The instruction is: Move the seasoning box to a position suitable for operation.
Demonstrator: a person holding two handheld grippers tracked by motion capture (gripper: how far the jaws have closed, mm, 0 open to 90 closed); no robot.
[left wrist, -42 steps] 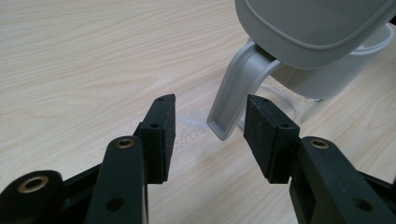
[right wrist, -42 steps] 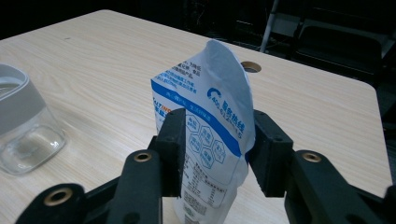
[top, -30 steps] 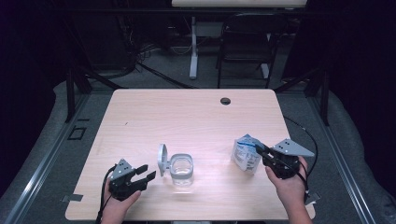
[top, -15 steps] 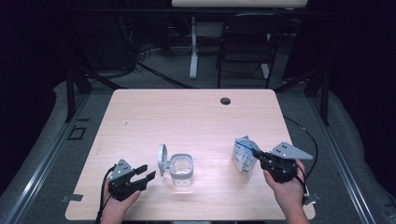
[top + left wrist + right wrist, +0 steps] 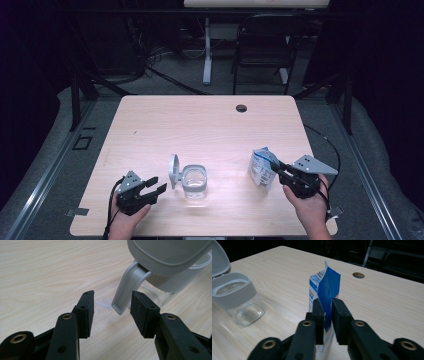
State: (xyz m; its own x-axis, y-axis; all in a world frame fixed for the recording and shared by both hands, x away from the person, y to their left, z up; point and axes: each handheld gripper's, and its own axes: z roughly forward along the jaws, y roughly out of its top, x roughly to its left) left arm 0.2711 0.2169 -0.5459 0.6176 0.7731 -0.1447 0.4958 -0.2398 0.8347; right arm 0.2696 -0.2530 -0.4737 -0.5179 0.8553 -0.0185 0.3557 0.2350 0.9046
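**Blue-and-white pouch and clear jar, light wooden table**

Right gripper (image 5: 327,315): jaws just eased apart, an edge of the upright blue-and-white printed pouch (image 5: 324,293) between them; lettering too small to read. Left gripper (image 5: 112,308): jaws wide, nothing between, facing the grey latch of the clear square jar (image 5: 194,181) with its raised grey lid, mid-table (image 5: 200,125).

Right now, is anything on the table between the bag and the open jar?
Nothing visible. The blue and white bag stands at the right gripper, and bare table lies between it and the open jar.
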